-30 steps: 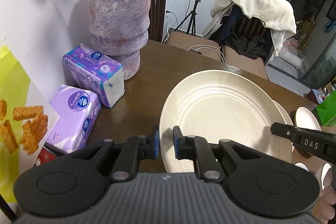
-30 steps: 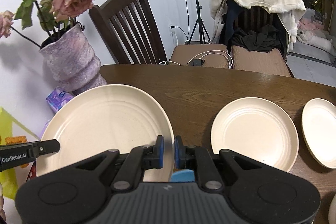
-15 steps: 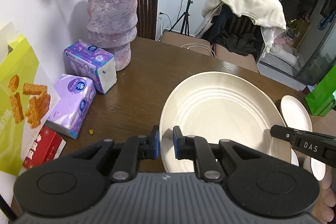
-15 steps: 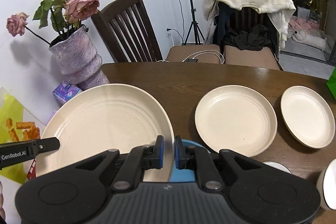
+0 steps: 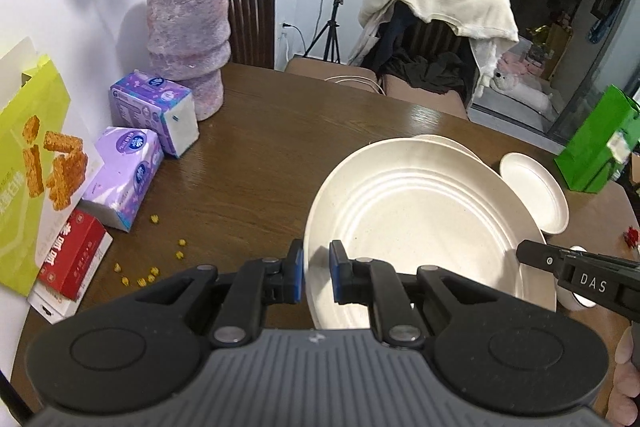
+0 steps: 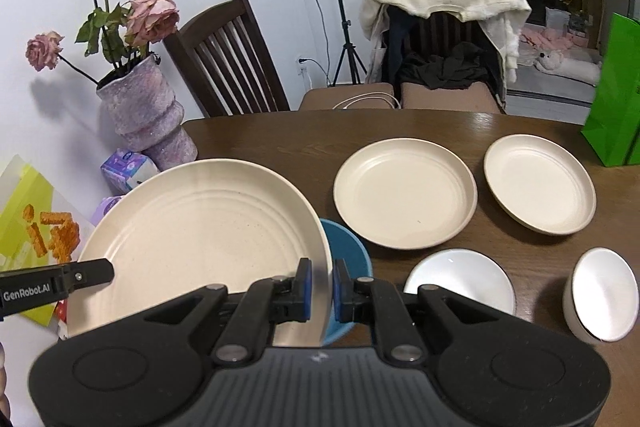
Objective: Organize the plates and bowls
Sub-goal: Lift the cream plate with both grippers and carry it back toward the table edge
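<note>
Two grippers were clamped on one large cream plate (image 5: pixel 420 219), one at each side of its rim. Left wrist view: my left gripper (image 5: pixel 317 277) had its blue-padded fingers (image 5: pixel 297 277) pinched on the plate's near-left rim, and the plate was held above the brown table (image 5: pixel 260 155), tilted slightly. My right gripper's finger, marked DAS, entered from the right edge and met the plate's right rim. A second cream plate's edge (image 5: pixel 448 143) showed just behind the held one, and a smaller cream plate (image 5: pixel 536 191) lay beyond its right side. Two purple tissue packs (image 5: pixel 156 111), a red box (image 5: pixel 74 259) and a yellow-green snack box (image 5: pixel 32 163) sat along the table's left edge, near the purple vase (image 5: pixel 188 43) of wilted roses; small yellow crumbs (image 5: pixel 152 271) lay scattered on the wood. Right wrist view: my right gripper (image 6: pixel 320 289) was closed on the plate's right rim, directly over a blue bowl (image 6: pixel 348 259). Two medium cream plates (image 6: pixel 404 193) lay side by side farther back, apart from each other. A white dish (image 6: pixel 460 277) and a white bowl (image 6: pixel 604 295), tipped on its side, sat nearer me on the right. A green bag (image 6: pixel 616 95) stood at the table's far right.
</note>
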